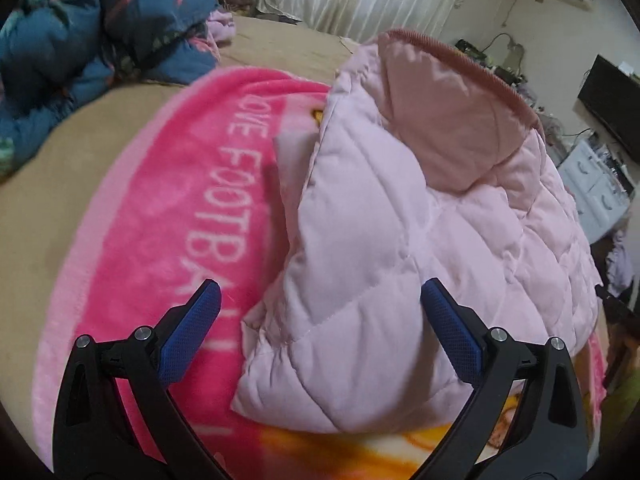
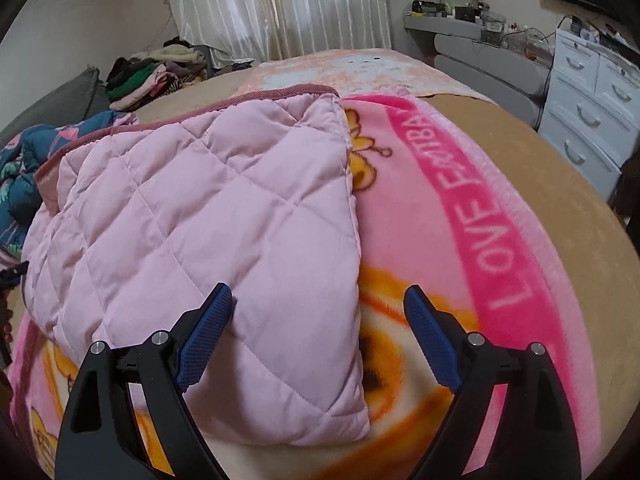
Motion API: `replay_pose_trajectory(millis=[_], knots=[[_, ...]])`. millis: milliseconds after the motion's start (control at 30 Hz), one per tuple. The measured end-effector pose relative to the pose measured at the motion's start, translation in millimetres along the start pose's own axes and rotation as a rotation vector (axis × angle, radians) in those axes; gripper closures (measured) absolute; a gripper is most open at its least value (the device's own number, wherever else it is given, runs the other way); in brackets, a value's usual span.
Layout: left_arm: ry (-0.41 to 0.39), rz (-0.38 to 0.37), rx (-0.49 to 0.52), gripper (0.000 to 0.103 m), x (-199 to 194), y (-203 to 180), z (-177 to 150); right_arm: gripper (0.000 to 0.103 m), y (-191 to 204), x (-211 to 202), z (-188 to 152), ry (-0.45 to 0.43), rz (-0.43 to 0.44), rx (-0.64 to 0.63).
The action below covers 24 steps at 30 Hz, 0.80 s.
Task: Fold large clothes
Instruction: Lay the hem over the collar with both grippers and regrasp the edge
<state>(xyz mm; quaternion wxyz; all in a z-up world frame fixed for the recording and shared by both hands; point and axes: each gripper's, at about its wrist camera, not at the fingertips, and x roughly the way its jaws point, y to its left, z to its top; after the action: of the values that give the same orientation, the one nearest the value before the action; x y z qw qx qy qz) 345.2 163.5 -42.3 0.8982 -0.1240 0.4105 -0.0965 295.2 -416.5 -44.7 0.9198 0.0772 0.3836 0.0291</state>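
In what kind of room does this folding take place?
Most likely a home bedroom. A pale pink quilted jacket lies on a bright pink fleece blanket spread over a bed; a white chest of drawers and white pleated curtains stand behind.

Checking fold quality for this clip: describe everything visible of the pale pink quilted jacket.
The pale pink quilted jacket is puffy, diamond-stitched, apparently padded fabric with a darker pink ribbed trim along its far edge. It lies folded into a compact block on the bright pink fleece blanket. Both tongs stand open at its near corners; neither grips it.
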Motion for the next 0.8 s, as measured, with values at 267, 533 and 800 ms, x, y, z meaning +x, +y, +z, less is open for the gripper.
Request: replay_pose_trajectory(millis=[267,533,800], knots=[[-0.045,0.031,0.117,0.072,1.4,-33.2,0.6,0.087,11.0,0.0,4.8,-0.009,0.067,0.053],[-0.145,0.135,0.125,0.087,-16.5,-59.0,57.3,0.09,46.5,-30.8,95.8,-0.176,0.041,0.032],[-0.029,0.209,0.055,0.082,40.1,-43.3,71.5,0.09,38.2,49.9,102.1,-0.033,-0.093,0.076]])
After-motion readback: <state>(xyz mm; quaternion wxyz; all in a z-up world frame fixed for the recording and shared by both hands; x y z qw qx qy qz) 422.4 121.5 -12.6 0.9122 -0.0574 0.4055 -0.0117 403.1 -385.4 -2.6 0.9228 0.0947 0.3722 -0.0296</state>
